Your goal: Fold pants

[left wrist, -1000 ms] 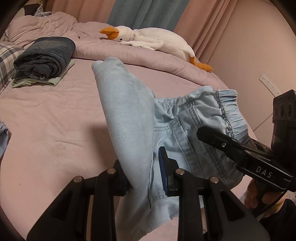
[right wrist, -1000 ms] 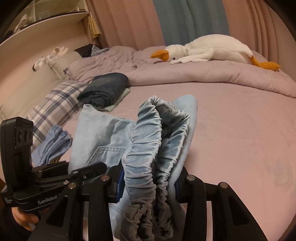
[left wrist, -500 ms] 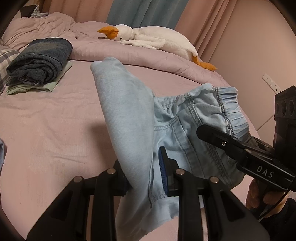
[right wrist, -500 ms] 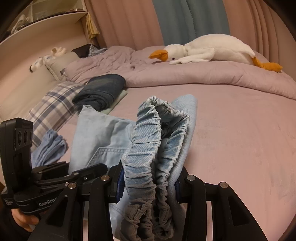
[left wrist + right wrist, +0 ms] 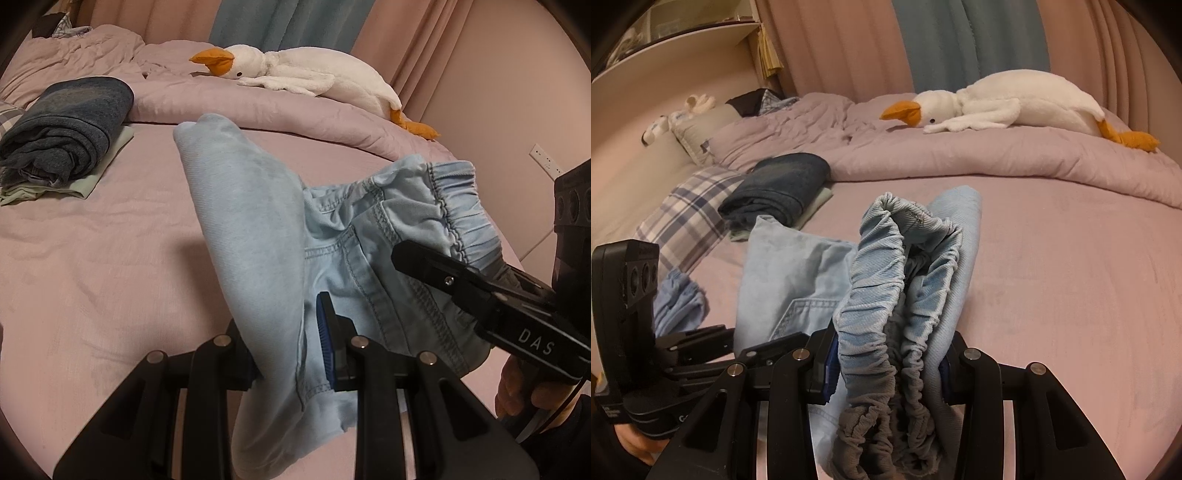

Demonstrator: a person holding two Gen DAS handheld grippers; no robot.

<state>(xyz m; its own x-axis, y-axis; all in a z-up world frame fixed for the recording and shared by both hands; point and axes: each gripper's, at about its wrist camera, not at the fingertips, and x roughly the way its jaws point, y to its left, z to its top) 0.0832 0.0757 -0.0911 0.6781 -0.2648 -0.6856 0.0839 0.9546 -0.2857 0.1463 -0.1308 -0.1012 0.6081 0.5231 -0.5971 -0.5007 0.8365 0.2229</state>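
The pale blue denim pants (image 5: 258, 236), soft twill with darker double stitching along the pocket seams, are held up off the dusty-pink bed (image 5: 92, 251) between the two grippers. In the left wrist view the left gripper (image 5: 291, 343) sits at 6 o'clock, its black fingers (image 5: 334, 350) with ribbed blue pads clenched on a folded leg edge, while the smooth leg panel rises toward 12 o'clock. The right gripper (image 5: 491, 299) enters from 3 o'clock, a black angular body with white letters "DAS" on its side, a hand (image 5: 524, 391) wrapped round its handle.

In the right wrist view the right gripper (image 5: 886, 365) at 6 o'clock is clenched on the gathered elastic waistband (image 5: 875, 295), a thick ruched roll of crinkled cloth. The left gripper (image 5: 713, 347) lies at 8 o'clock; the writing on its body is partly hidden and cannot be read whole.

At 10 o'clock a dark blue folded denim bundle (image 5: 779, 188) rests on a pale green folded cloth (image 5: 818, 201), beside a blue-and-white plaid pillow (image 5: 687, 218). A fluffy white plush goose with an orange beak and feet (image 5: 1015, 101) lies on the rumpled mauve quilt (image 5: 960, 155) at 1 o'clock.
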